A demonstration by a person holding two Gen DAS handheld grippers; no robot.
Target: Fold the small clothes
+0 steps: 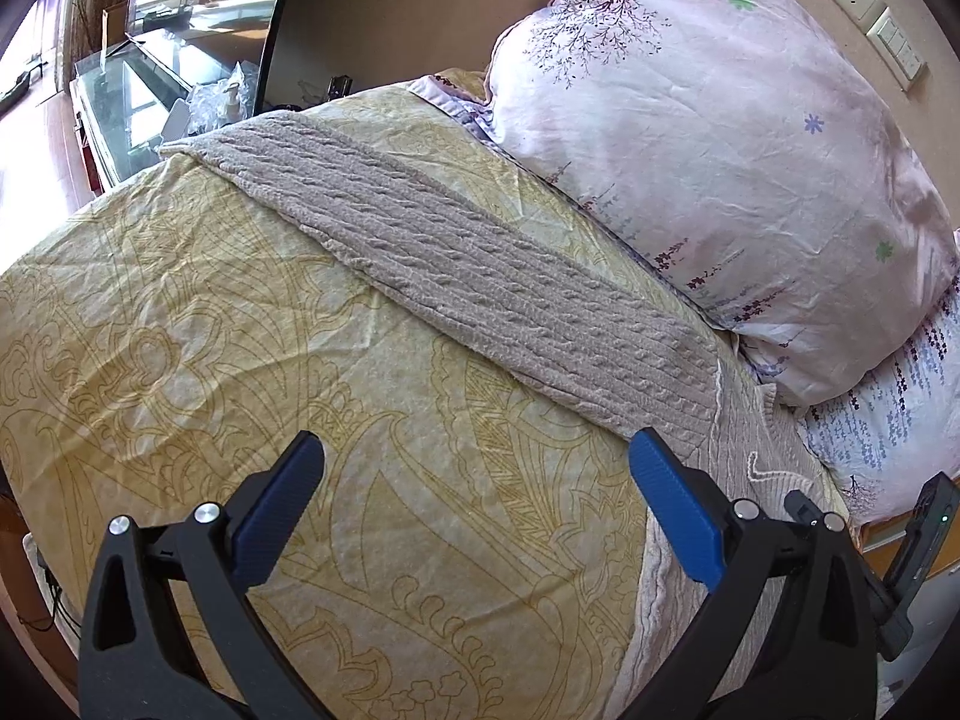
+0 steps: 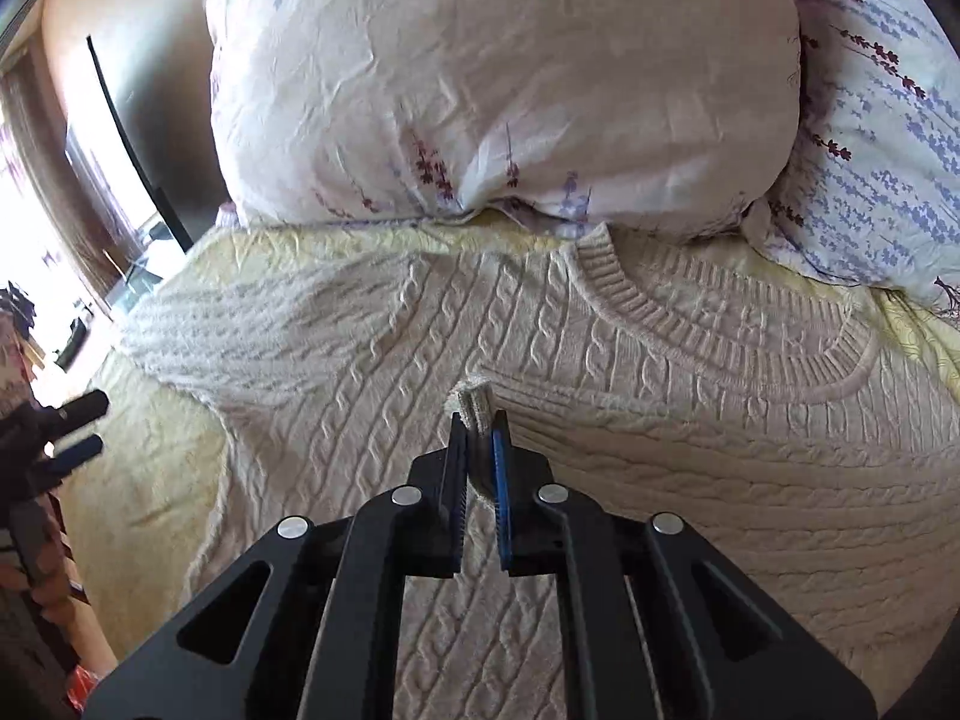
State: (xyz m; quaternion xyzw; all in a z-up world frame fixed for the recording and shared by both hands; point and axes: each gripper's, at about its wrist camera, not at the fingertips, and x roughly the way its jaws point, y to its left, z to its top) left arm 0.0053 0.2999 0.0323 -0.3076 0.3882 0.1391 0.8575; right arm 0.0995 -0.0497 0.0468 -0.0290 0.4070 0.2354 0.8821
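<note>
Right wrist view: the black frame of the right gripper (image 2: 478, 429) fills the bottom of the picture and hides the knit beneath it. Its fingers (image 2: 501, 480) are pressed together on a small pinch of the cream cable-knit sweater (image 2: 690, 468), a tuft of which stands up just past the tips. The tool tilts down at the cloth. Beyond the tips the sweater lies flat on the bed (image 2: 144, 480), its ribbed collar ahead and to the right, one sleeve running off to the left. Its lower part is cut off by the picture's edge. Farther on, the pink floral pillow (image 2: 480, 90) touches the collar's far edge. At the far left the other tool shows only as blurred dark tips.

From the left wrist view, the left gripper (image 1: 477, 444) has its blue fingers (image 1: 672, 498) wide apart with nothing between them, angled down over the yellow patterned bedcover. The sleeve runs away past the right-hand finger. The room behind is distorted and hard to read.
</note>
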